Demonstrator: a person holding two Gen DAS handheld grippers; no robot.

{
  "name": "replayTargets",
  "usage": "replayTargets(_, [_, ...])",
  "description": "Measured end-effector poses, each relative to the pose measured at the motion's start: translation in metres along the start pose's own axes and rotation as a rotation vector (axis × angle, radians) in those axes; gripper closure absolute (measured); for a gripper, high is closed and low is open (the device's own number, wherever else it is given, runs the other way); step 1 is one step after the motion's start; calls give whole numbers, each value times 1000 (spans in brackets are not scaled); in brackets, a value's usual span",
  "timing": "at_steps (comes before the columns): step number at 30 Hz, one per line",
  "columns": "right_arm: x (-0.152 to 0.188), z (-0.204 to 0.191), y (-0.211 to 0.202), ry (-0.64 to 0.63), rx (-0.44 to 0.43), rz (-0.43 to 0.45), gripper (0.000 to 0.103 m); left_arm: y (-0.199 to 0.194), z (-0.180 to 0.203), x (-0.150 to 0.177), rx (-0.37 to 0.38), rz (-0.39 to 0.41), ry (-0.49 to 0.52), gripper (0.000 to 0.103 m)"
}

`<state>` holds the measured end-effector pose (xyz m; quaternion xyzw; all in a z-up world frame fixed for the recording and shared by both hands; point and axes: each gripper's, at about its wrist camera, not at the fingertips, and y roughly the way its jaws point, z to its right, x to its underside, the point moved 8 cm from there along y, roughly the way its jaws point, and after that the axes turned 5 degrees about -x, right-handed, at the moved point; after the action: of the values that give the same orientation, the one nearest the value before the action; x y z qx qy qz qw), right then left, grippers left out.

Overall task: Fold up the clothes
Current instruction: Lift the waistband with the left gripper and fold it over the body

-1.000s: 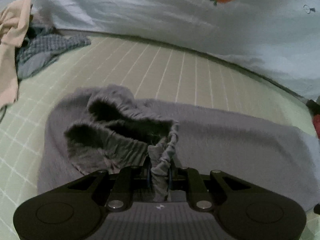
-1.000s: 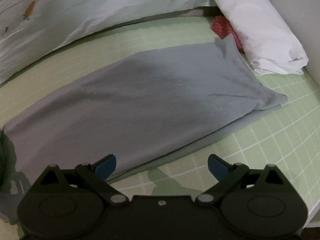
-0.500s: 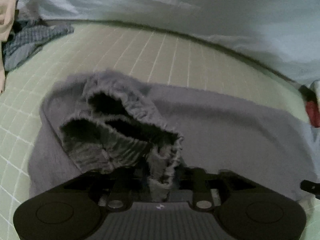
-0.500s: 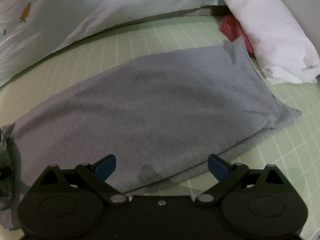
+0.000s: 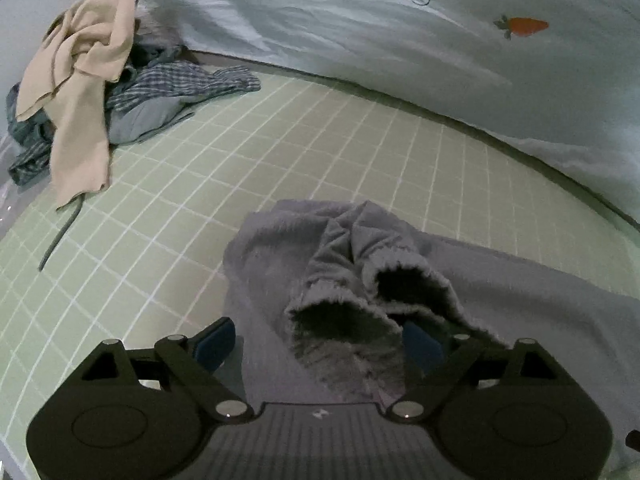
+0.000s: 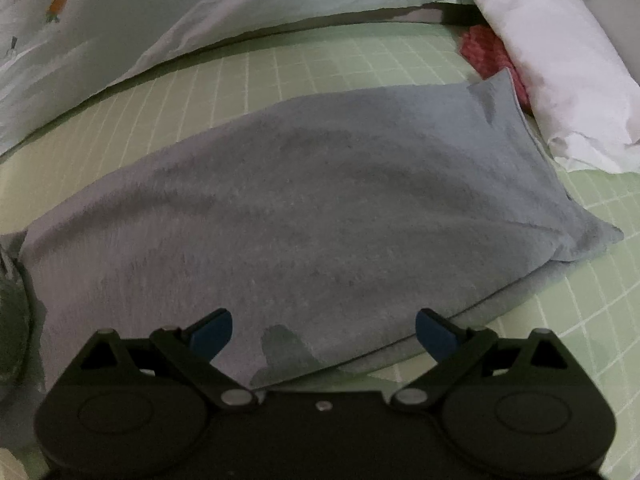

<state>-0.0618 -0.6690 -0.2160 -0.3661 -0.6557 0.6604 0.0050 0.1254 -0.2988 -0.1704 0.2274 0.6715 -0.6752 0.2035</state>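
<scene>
Grey trousers point(image 6: 304, 208) lie flat along the bed point(image 5: 280, 148), waistband point(image 5: 360, 304) bunched between the spread-open left gripper point(image 5: 316, 340), while the right gripper point(image 6: 324, 332), also open, hovers at their near edge, apparently ready to fold.

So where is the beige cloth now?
Left wrist view, far left: the beige cloth drapes over the checked clothes, near the duvet.

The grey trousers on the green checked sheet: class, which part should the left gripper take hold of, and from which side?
Grip the gathered waistband of the grey trousers. It stands up in a bunched ridge between the open fingers of the left gripper, so closing from the near edge probably catches it, whereas the flat legs offer no raised fold.
</scene>
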Motion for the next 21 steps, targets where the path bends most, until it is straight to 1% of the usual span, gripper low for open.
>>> replayTargets(1, [0, 0, 0, -3, 5, -1, 4, 1, -3, -2, -8, 3, -4, 17])
replayTargets(2, [1, 2, 1, -2, 9, -3, 4, 3, -7, -4, -17, 5, -8, 22])
replayTargets(3, [0, 2, 1, 2, 13, -4, 4, 4, -10, -6, -25, 8, -12, 31])
replayTargets(4, [0, 2, 2, 7, 16, -5, 4, 5, -13, -8, -31, 9, -15, 36])
replayTargets(5, [0, 3, 2, 10, 19, -6, 4, 8, -11, -10, -19, 3, -4, 45])
replayTargets(6, [0, 3, 2, 12, 22, -7, 4, 10, -9, -11, -8, -3, 7, 49])
replayTargets(8, [1, 5, 3, 16, 26, -11, 4, 17, -5, -12, -2, -21, 20, 53])
replayTargets(10, [1, 5, 5, 16, 30, -15, 4, 24, -4, -14, 23, -37, 2, 70])
replayTargets(11, [1, 5, 5, 14, 32, -15, 4, 25, -5, -15, 42, -48, -24, 86])
replayTargets(13, [2, 5, 5, 12, 38, -15, 4, 27, -3, -18, 69, -55, -64, 89])
replayTargets(14, [2, 6, 5, 14, 41, -14, 4, 27, 1, -20, 76, -45, -59, 91])
replayTargets(15, [2, 6, 5, 15, 44, -14, 4, 25, 7, -22, 82, -34, -44, 91])
replayTargets(18, [2, 8, 6, 23, 53, -15, 4, 18, 31, -29, 131, -1, -7, 92])
replayTargets(21, [3, 9, 7, 26, 58, -17, 4, 13, 67, -33, 201, 14, 46, 92])
